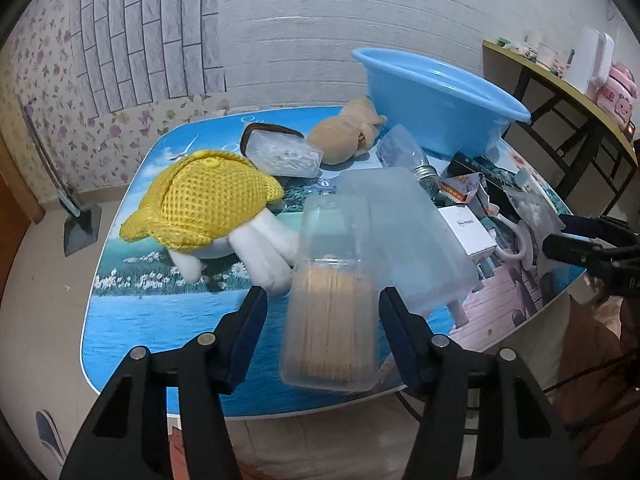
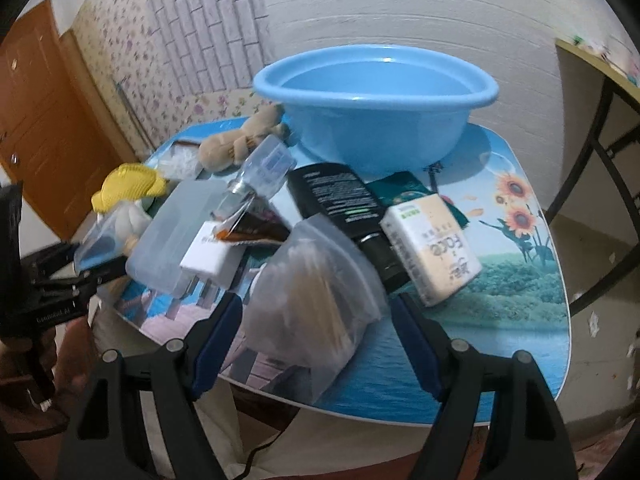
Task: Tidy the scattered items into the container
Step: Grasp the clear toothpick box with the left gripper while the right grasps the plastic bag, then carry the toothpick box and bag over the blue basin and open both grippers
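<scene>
A blue plastic basin (image 2: pixel 376 120) stands at the far side of the table and also shows in the left wrist view (image 1: pixel 436 104). My left gripper (image 1: pixel 324 308) is open, its fingers on either side of a clear box of toothpicks (image 1: pixel 332 312) near the table's front edge. My right gripper (image 2: pixel 316 312) is open around a clear bag of cotton swabs (image 2: pixel 316 292). Scattered items lie between: a yellow-capped plush toy (image 1: pixel 208 204), a tan plush (image 1: pixel 344 136), a clear lidded box (image 1: pixel 404 232), a black tube (image 2: pixel 340 200) and a tissue pack (image 2: pixel 432 248).
The table (image 2: pixel 520 336) has a printed blue scenic top. A bottle (image 2: pixel 264 168), a white box (image 2: pixel 212 252) and snack wrappers crowd its middle. A shelf table (image 1: pixel 560 92) with jars stands to the right. A wooden door (image 2: pixel 36 120) is on the left.
</scene>
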A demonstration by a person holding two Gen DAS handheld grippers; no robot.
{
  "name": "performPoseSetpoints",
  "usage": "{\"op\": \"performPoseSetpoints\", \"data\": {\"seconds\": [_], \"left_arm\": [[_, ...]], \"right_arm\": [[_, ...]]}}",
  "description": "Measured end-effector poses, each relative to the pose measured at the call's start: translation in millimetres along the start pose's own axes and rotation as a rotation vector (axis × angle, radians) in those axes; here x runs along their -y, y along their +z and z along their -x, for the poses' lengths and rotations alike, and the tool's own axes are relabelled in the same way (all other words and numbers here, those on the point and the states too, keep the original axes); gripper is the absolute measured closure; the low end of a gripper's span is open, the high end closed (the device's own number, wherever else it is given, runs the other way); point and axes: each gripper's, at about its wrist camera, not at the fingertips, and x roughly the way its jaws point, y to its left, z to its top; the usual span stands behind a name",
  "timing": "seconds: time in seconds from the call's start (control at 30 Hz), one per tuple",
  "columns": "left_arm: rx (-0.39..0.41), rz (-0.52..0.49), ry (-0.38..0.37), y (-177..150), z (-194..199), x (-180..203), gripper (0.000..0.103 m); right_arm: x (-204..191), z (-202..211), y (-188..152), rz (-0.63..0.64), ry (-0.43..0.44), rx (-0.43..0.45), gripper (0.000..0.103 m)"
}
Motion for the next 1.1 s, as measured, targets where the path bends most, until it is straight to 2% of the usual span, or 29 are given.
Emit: {"op": "performPoseSetpoints", "data": {"seconds": [0.1,0.2,0.23,0.33,0.37,0.47,0.73,0.87,1.1], "left_arm": [[-0.002,-0.016,0.002,0,-2,3,0.067],[0.001,-0.022,0.0,-1,-1,4,0.071],[0.003,-0.023,-0.003,-1,0,4,0.071],[0.012,-0.02,-0.008,0,4,4,0.072],[0.016,-0.018,-0.011,0,6,4,0.072],[0.037,-0.012,-0.023,4,14,4,0.072],[0.092,0.004,-0.06,25,34,10,0.072],[0.128,-0.035,-0.061,48,40,24,0.072],[0.217,-0.093,-0.133,101,48,49,0.071]], "right_arm": [[-2,-5,-1,0.008,-0.004,-0.016,0.025],[4,-9,-3,-0.018,0.007,-0.023,0.029],[6,-9,-3,-0.028,0.022,-0.027,0.039],[7,-8,-4,-0.031,0.042,-0.028,0.055],[7,-7,-3,-0.023,0.043,-0.024,0.063],[5,1,-1,-0.016,0.073,0.009,0.072],[2,36,11,0.003,0.127,0.152,0.073],[6,47,21,-0.001,0.121,0.183,0.073],[24,63,54,-0.019,0.092,0.253,0.073]]}}
